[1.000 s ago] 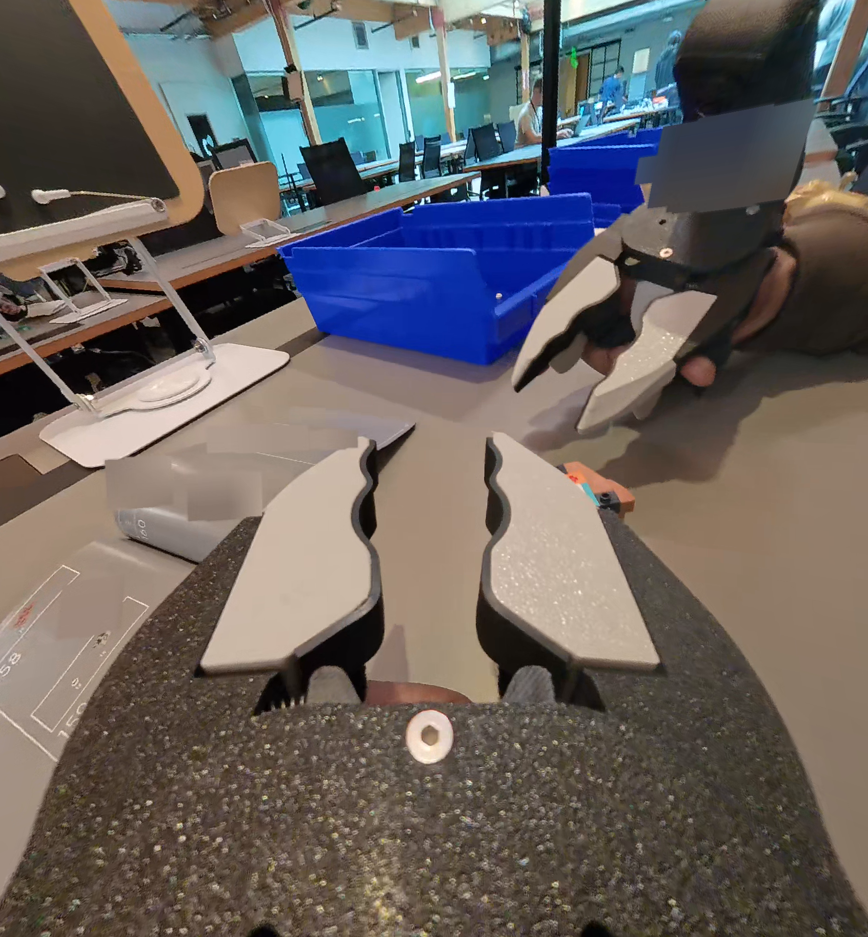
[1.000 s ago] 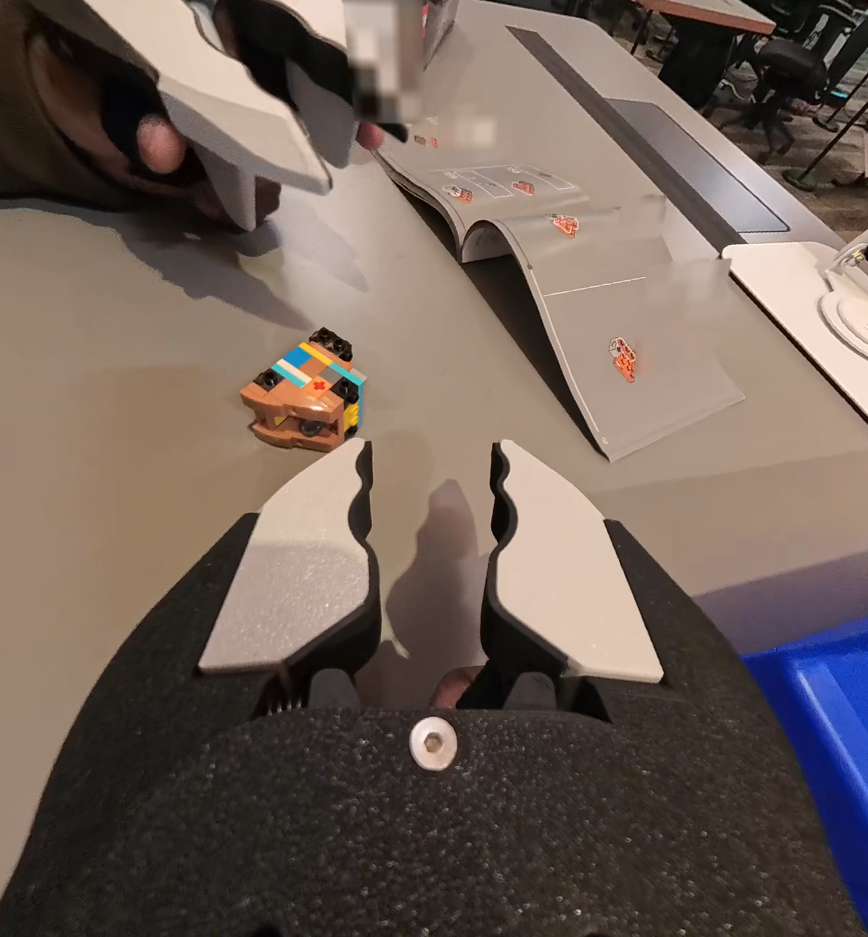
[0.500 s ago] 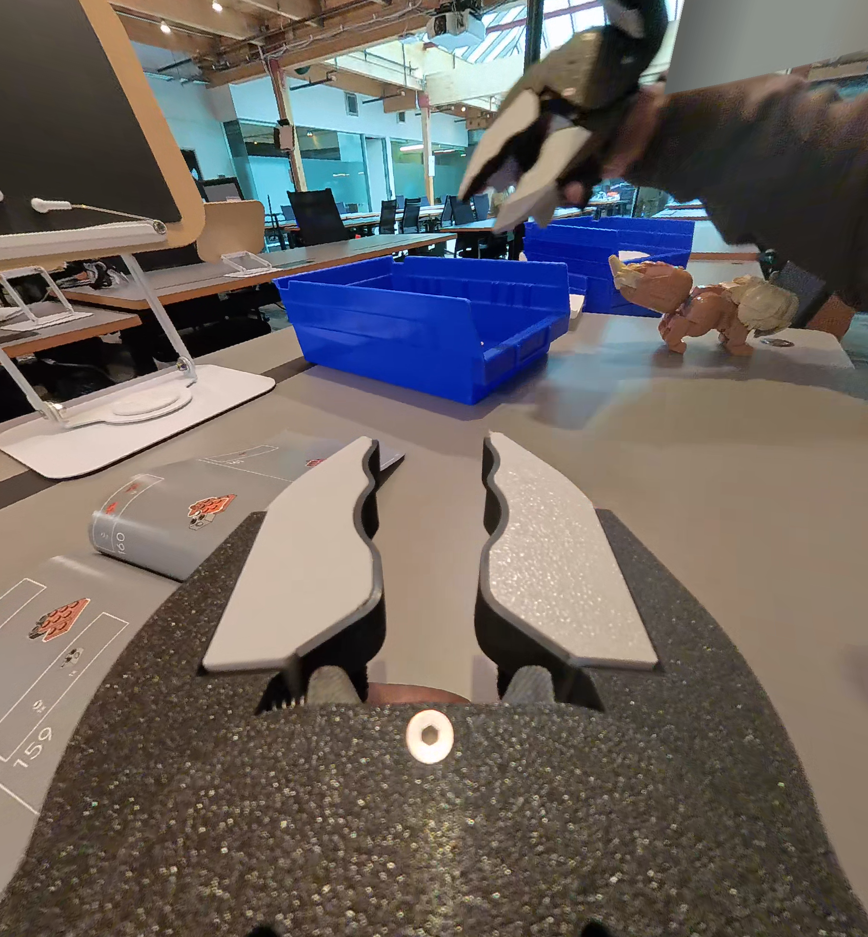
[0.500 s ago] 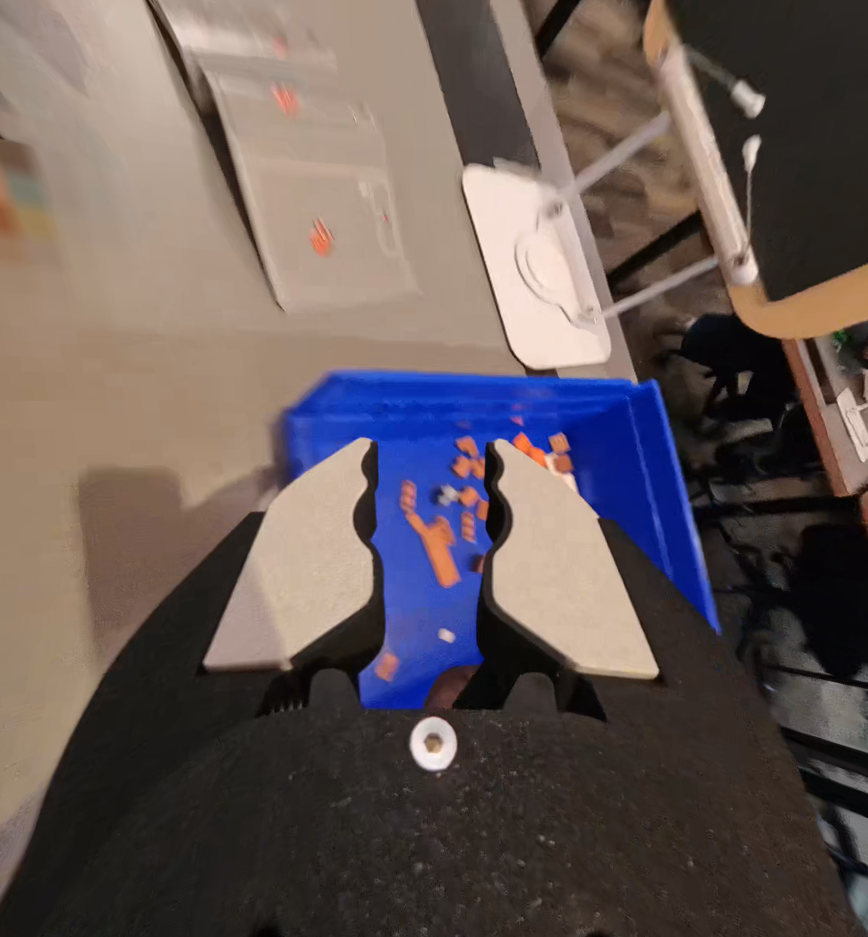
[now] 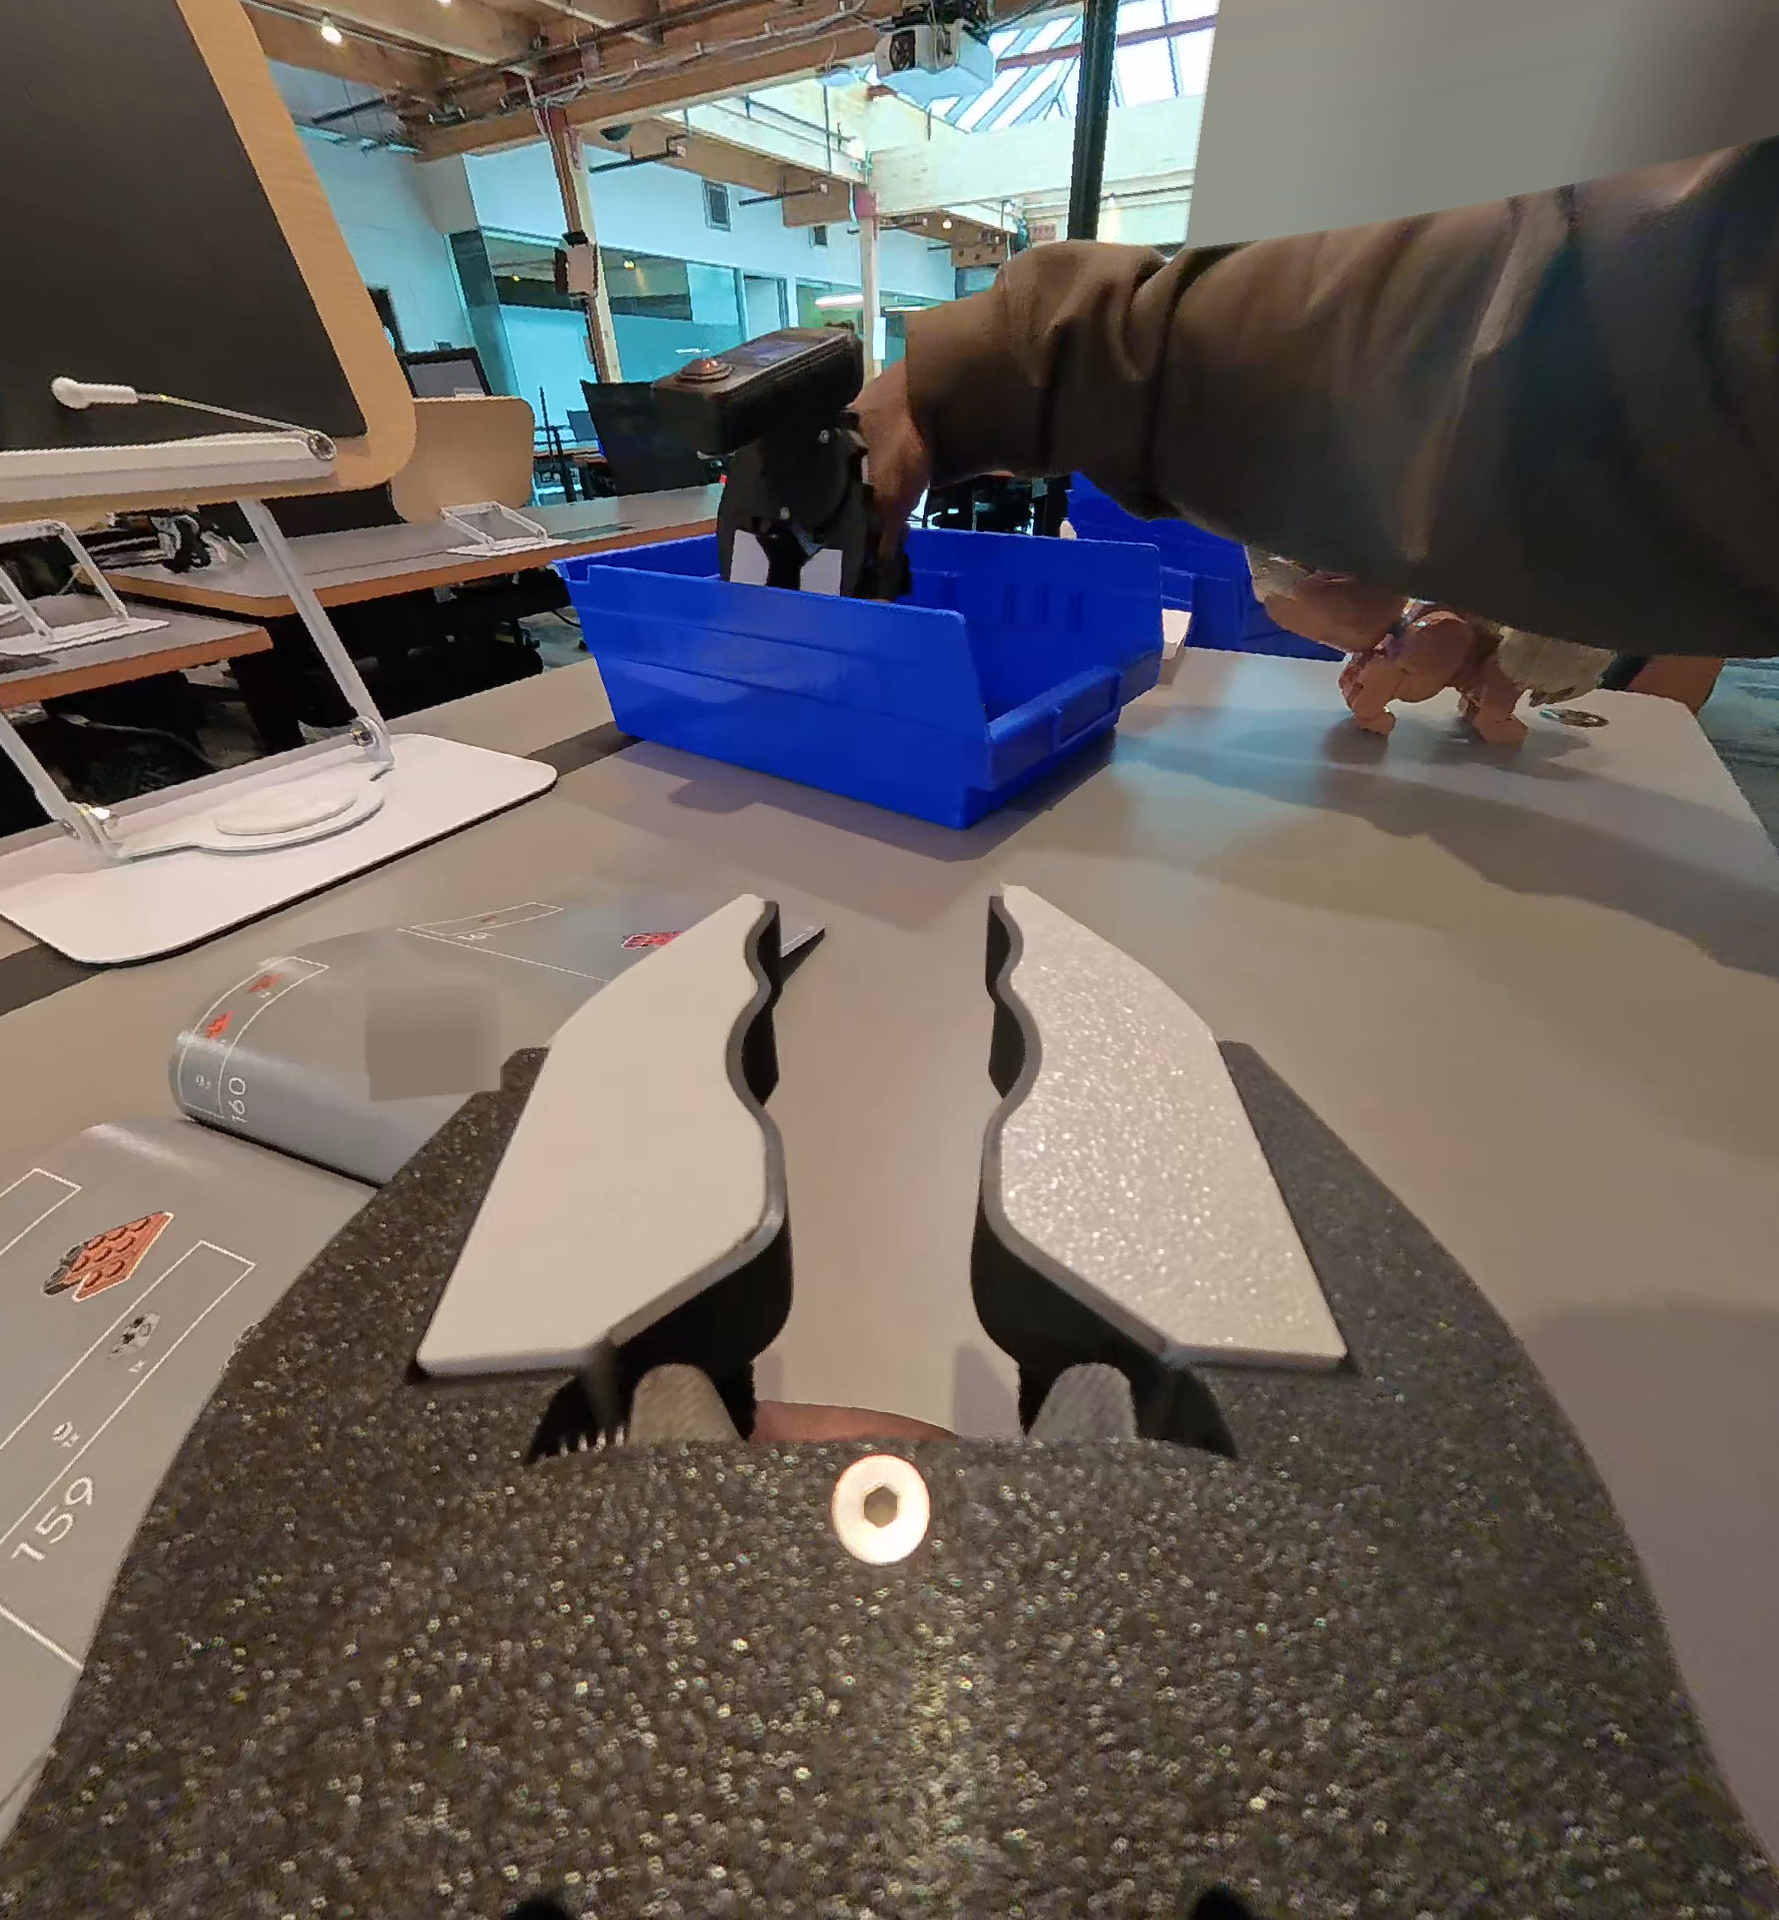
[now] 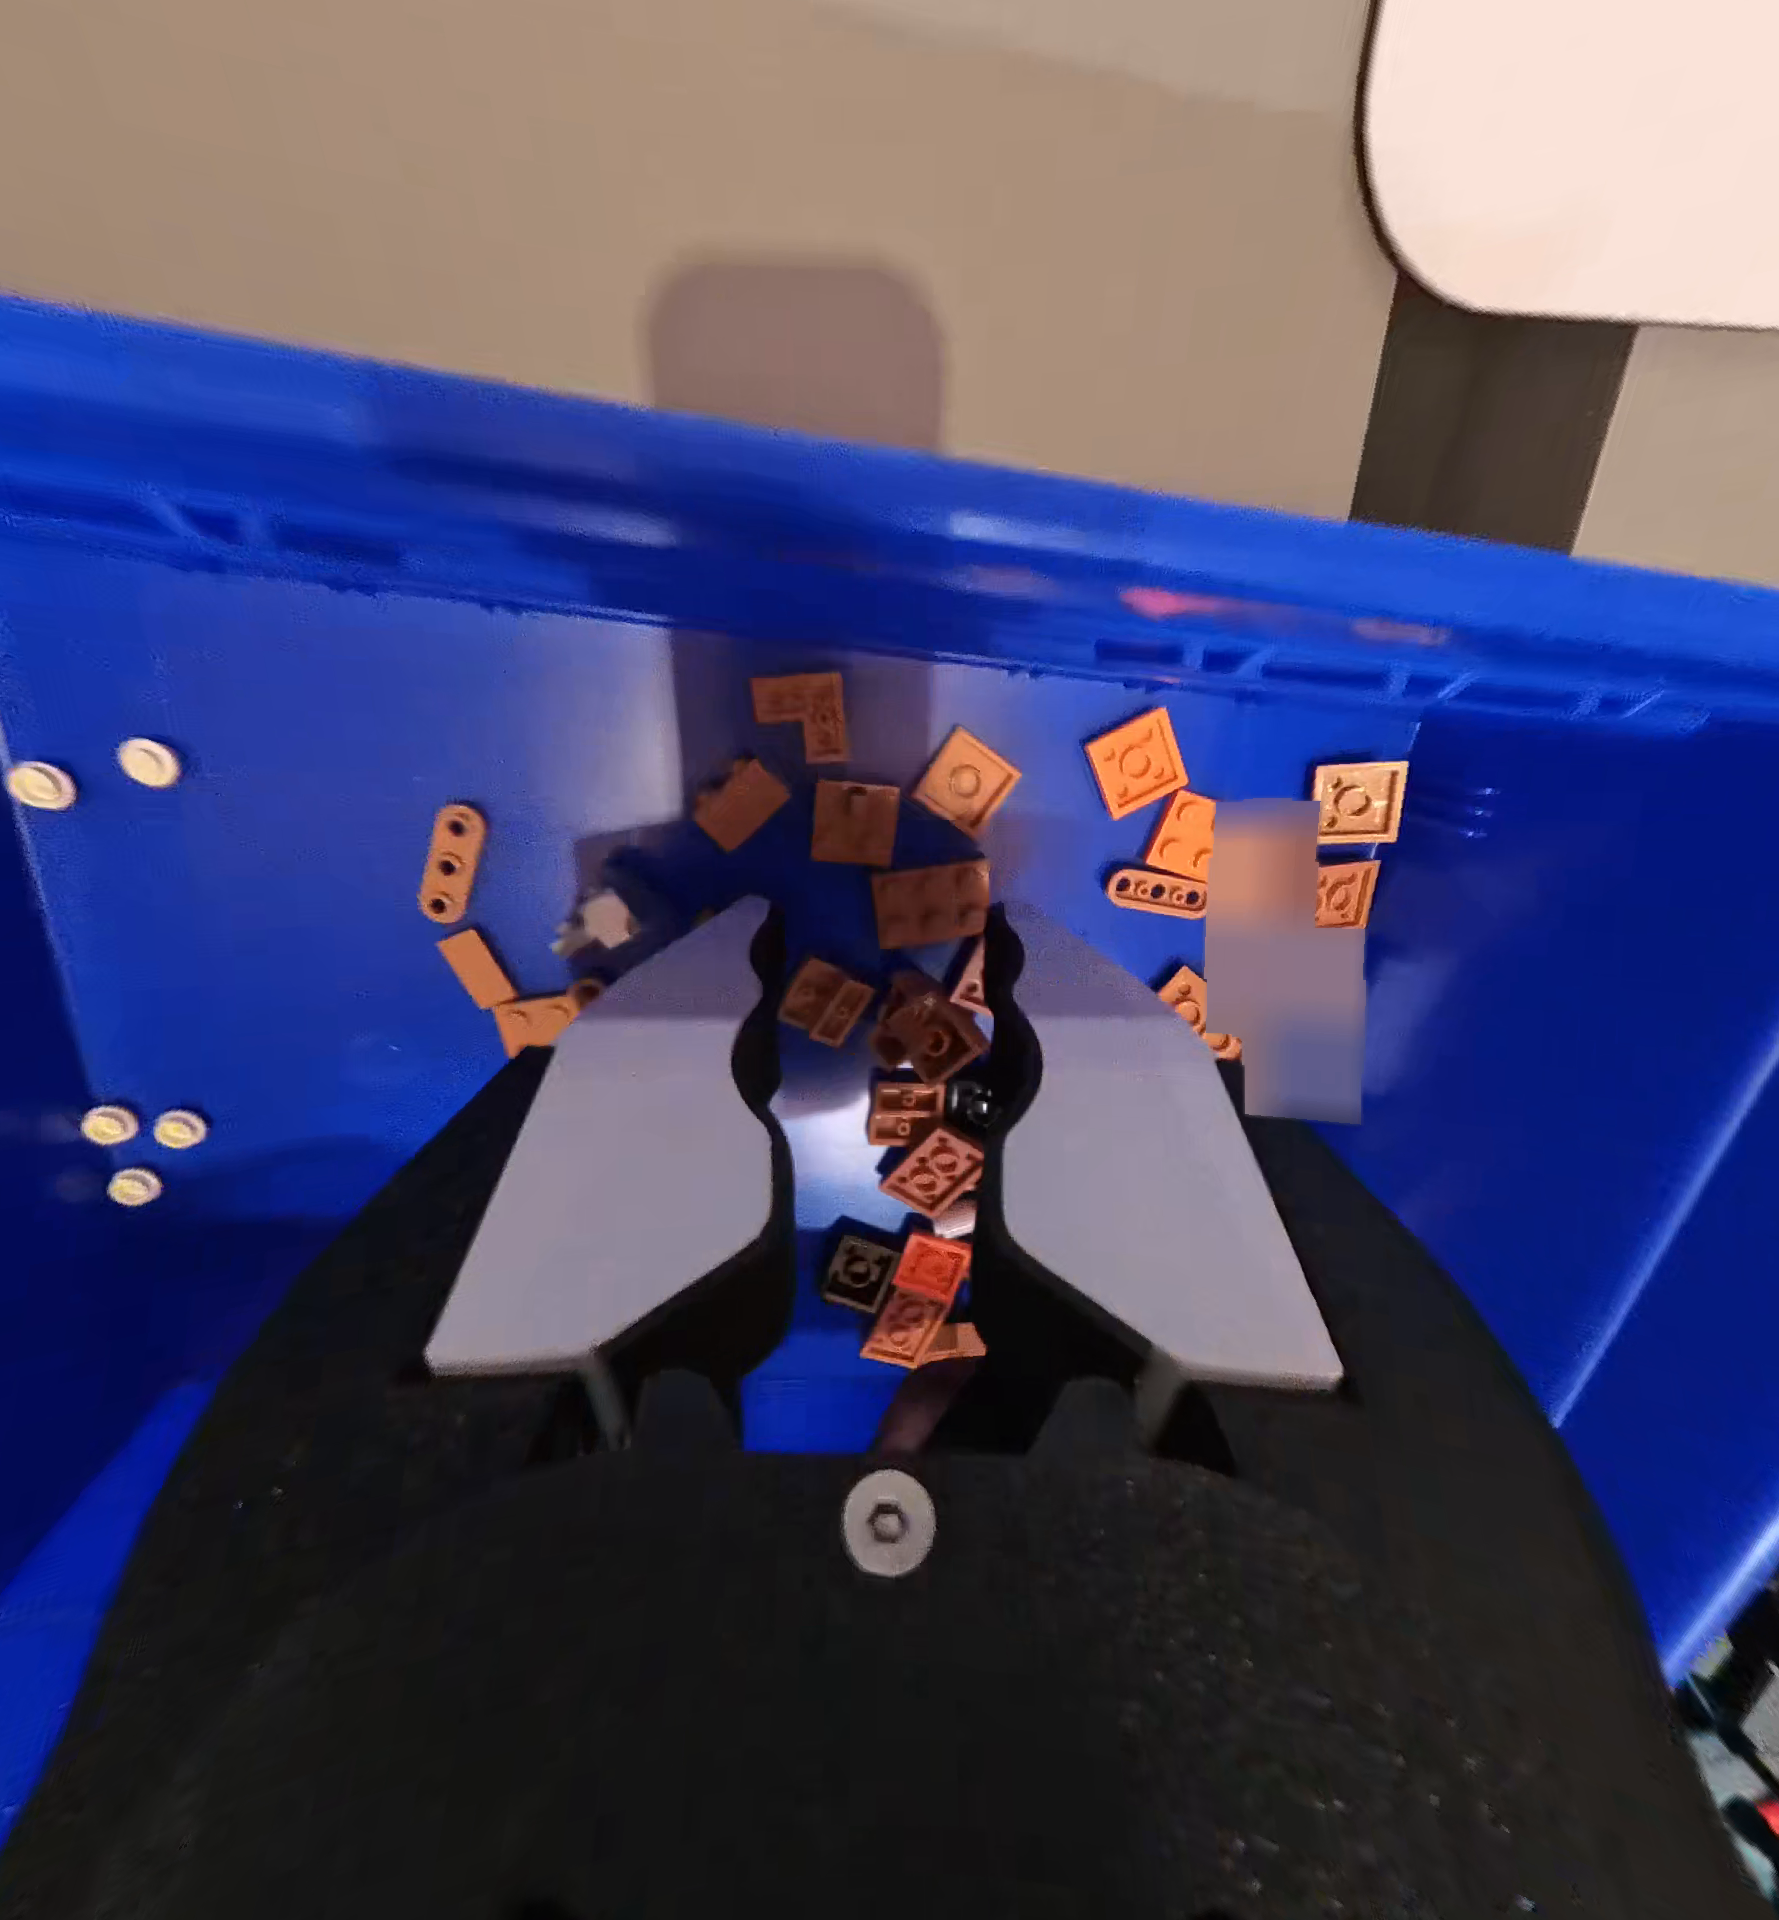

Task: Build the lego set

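Note:
My right gripper [image 6: 880, 914] is open and empty, lowered inside the blue bin [image 6: 241, 935] over several loose orange and brown lego pieces [image 6: 926, 904]. A dark brown brick [image 6: 926, 1034] lies between its fingers on the bin floor. In the left wrist view the right gripper [image 5: 797, 556] dips into the blue bin [image 5: 812, 686] at the far side of the table. My left gripper [image 5: 880, 920] is open and empty, low over the grey table beside the open instruction booklet [image 5: 345, 1039].
A white tablet stand [image 5: 241, 821] is at the left, also in the right wrist view [image 6: 1612, 156]. A built brown lego animal [image 5: 1436, 665] stands far right. More blue bins [image 5: 1207, 571] sit behind. A sleeved arm [image 5: 1384, 416] crosses above the table. The left gripper's tips are roughly 35 centimeters from the right gripper's.
My right gripper swung from the small lego build on the table over to the blue bin and went down into it. My left gripper stayed open, tilted up a little.

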`<state>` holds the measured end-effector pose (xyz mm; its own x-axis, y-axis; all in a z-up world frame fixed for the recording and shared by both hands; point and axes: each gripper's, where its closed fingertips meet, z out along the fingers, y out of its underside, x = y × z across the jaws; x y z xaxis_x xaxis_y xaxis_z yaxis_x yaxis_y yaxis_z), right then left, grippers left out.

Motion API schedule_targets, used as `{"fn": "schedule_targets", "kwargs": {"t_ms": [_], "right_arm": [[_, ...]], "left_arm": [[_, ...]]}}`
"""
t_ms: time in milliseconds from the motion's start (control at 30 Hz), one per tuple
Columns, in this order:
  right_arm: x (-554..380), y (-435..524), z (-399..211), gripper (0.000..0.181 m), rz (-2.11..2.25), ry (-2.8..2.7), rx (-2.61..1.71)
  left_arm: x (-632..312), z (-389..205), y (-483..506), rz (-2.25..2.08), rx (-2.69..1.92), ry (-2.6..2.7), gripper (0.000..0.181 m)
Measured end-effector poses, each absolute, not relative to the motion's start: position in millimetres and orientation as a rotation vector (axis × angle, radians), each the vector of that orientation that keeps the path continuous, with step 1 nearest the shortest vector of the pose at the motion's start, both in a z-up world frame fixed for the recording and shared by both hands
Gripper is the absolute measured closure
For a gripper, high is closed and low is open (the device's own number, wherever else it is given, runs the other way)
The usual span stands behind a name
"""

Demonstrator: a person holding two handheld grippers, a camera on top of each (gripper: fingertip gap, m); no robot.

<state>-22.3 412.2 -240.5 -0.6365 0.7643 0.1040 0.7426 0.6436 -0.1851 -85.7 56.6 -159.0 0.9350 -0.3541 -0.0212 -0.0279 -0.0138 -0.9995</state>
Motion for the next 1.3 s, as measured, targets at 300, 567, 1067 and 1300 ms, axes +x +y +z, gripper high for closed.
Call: {"fn": "schedule_targets", "kwargs": {"t_ms": [300, 567, 1067, 1300], "right_arm": [[-28.0, 418.2, -259.4, 0.148, 0.219, -2.753, -1.323], [-24.1, 420.2, -242.6, 0.157, 0.162, -2.647, -1.337], [46.4, 98.0, -189.9, 0.157, 0.613, -2.626, -0.872], [53.2, 44.2, -245.1, 0.157, 0.677, -2.729, -0.912]], "left_arm": [[-90.8, -156.9, 57.0, -0.298, -1.563, 0.262, 0.143], [-89.6, -156.2, 56.0, -0.284, -1.555, 0.270, 0.144], [-75.7, -173.1, 47.3, -0.169, -1.666, 0.376, 0.145], [-55.7, -184.0, 32.9, -0.122, -1.695, 0.517, 0.145]]}}
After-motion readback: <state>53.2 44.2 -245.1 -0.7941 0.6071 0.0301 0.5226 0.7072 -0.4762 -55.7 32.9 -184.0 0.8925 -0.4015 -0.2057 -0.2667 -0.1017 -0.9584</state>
